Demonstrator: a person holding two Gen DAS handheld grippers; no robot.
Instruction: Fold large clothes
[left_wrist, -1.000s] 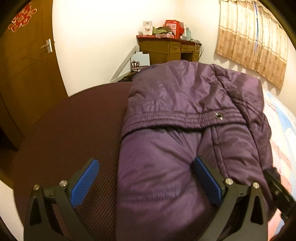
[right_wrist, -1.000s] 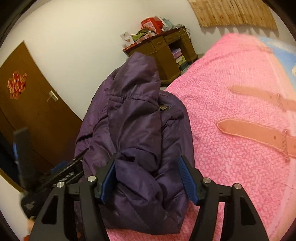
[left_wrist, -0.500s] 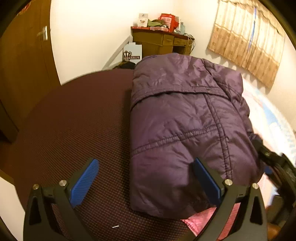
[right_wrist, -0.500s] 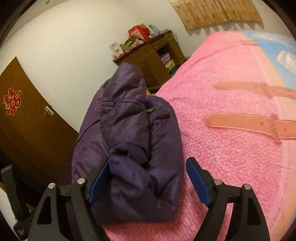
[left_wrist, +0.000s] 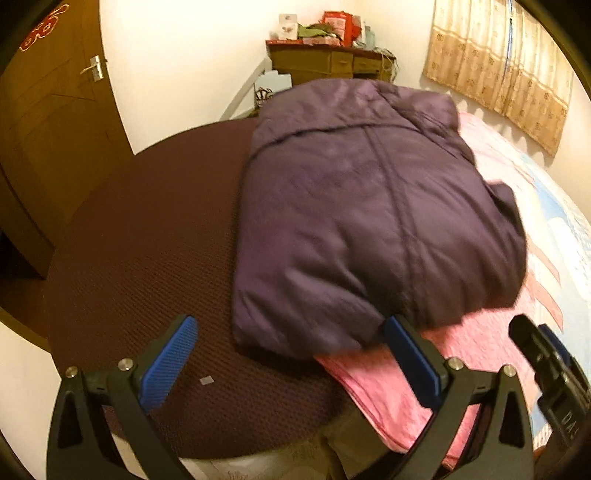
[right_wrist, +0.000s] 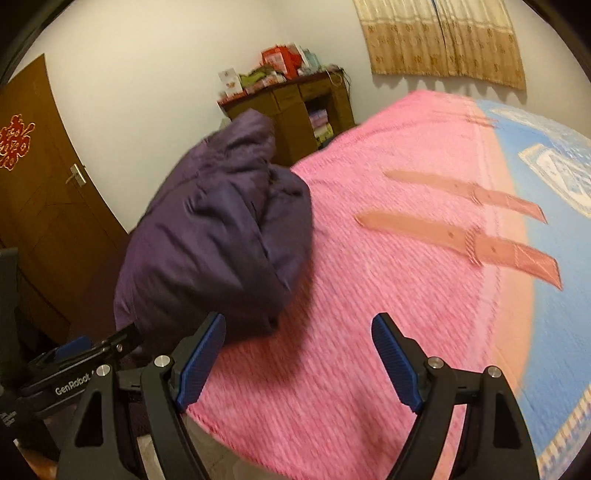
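Observation:
A folded purple padded jacket (left_wrist: 362, 214) lies as a thick bundle on the bed, partly on the maroon cover (left_wrist: 147, 236) and partly on the pink blanket (right_wrist: 388, 288). In the right wrist view the jacket (right_wrist: 221, 236) bulges up at the left. My left gripper (left_wrist: 291, 354) stands open just short of the jacket's near edge, nothing between its blue pads. My right gripper (right_wrist: 299, 354) is open over the pink blanket, clear of the jacket. Part of the right gripper (left_wrist: 550, 369) shows at the lower right of the left wrist view.
A wooden desk (left_wrist: 328, 62) piled with boxes stands against the far wall. A brown door (left_wrist: 44, 122) is at the left and a patterned curtain (left_wrist: 502, 74) hangs at the right. A blue printed sheet (right_wrist: 554, 206) covers the right of the bed.
Both grippers have drawn back from the jacket. The right one let go of the fold it held and opened wide. The jacket now lies free, farther from both cameras.

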